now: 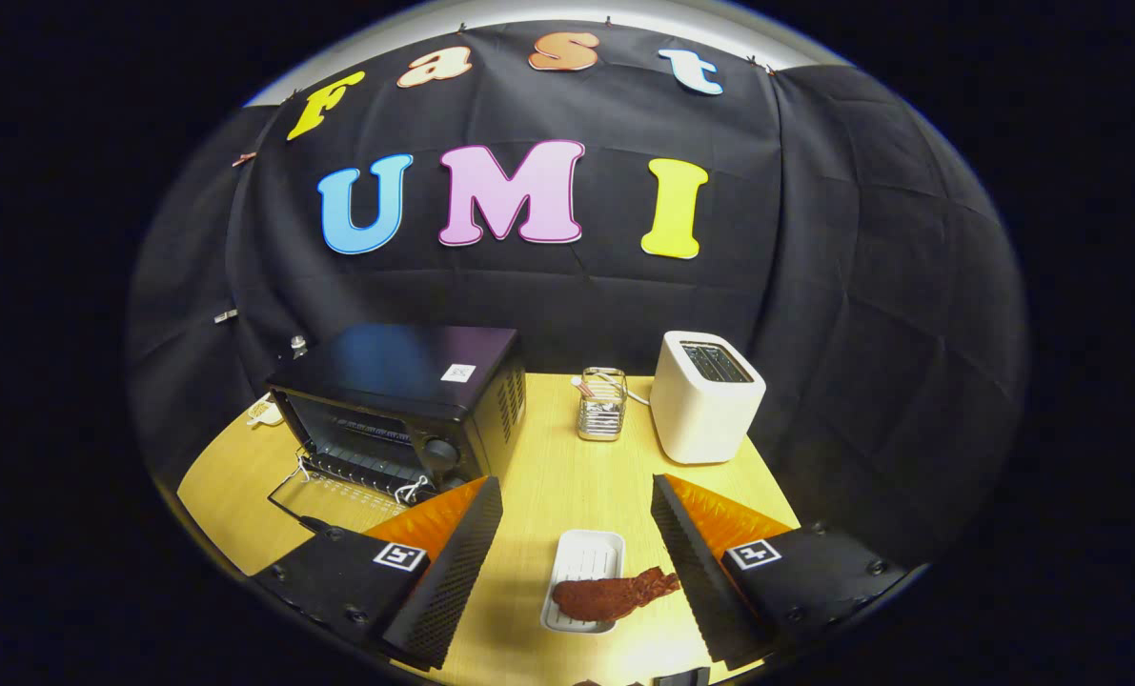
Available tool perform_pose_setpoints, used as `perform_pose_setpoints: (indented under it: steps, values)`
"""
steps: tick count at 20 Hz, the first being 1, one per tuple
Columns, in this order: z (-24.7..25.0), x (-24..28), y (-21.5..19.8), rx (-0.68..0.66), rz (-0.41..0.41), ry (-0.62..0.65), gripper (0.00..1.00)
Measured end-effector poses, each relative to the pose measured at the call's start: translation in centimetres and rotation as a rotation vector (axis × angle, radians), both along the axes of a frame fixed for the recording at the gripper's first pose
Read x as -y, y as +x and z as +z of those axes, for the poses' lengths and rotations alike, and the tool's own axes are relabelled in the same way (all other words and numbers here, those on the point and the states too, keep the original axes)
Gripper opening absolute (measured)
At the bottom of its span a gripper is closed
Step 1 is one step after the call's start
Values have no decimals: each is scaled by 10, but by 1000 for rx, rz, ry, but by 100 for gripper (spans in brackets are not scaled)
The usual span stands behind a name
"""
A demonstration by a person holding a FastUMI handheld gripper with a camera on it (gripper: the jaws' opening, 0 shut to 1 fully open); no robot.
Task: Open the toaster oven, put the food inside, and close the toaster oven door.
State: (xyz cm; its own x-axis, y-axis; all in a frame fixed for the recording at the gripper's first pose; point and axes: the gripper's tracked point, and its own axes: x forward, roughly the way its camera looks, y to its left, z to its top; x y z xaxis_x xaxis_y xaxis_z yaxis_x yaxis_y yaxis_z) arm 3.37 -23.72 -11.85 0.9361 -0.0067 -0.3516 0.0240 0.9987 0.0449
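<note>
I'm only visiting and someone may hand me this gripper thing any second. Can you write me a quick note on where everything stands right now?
Gripper: open, fingers spread wide, holding nothing.
Food: a reddish-brown piece lying on the small white tray on the table, between the fingers, one end sticking out over the tray's edge.
Toaster oven: ahead of the left finger, door already folded down open.
Also on the table: a white toaster and a wire holder, beyond the fingers.
Done: oven opened.
Left: grasp the food, place it inside the oven, close the door.
</note>
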Motion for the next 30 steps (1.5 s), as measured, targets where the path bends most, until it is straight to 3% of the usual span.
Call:
perform_pose_setpoints:
  steps: [8, 16, 20, 24, 30]
  values:
    - [-65, 67, 11, -146, 15, 89, 98]
    - [-136, 66, -7, -366, 87, 239, 96]
    - [-161, 53, -14, -458, 111, 319, 83]
    - [-168, 46, -19, -498, 118, 384, 56]
    - [-165, 41, -22, -551, 108, 508, 30]
